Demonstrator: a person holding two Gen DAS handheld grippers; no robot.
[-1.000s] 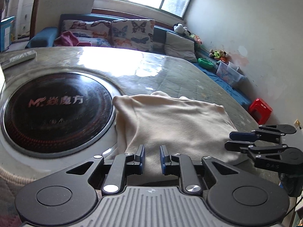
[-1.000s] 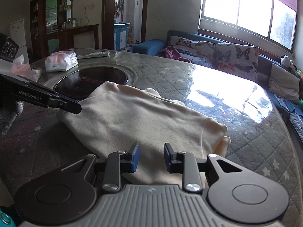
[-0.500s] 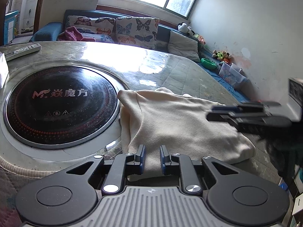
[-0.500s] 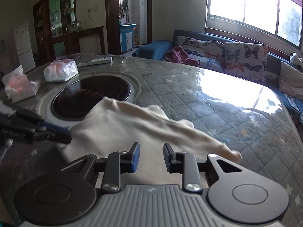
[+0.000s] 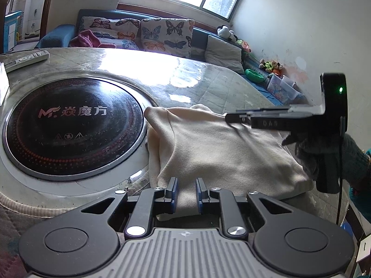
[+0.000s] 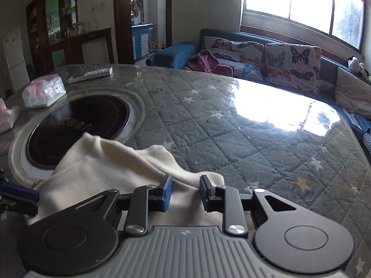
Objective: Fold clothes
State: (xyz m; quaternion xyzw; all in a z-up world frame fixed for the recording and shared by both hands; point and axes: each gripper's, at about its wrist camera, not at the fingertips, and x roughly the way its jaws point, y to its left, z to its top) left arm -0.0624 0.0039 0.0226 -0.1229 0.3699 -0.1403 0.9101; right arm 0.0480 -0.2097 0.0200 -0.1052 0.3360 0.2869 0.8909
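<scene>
Sweater [image 5: 220, 153] cream, folded, rumpled, on tbl.

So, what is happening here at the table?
A person is folding a cream garment on a quilted table, with a hand-held gripper in each hand. The left hand-held gripper sits at the garment's near edge, beside the black round cooktop. The right hand-held gripper is over the garment's other end. Both have narrow gaps with cloth seen between the fingers; I cannot tell whether either is gripping.
</scene>
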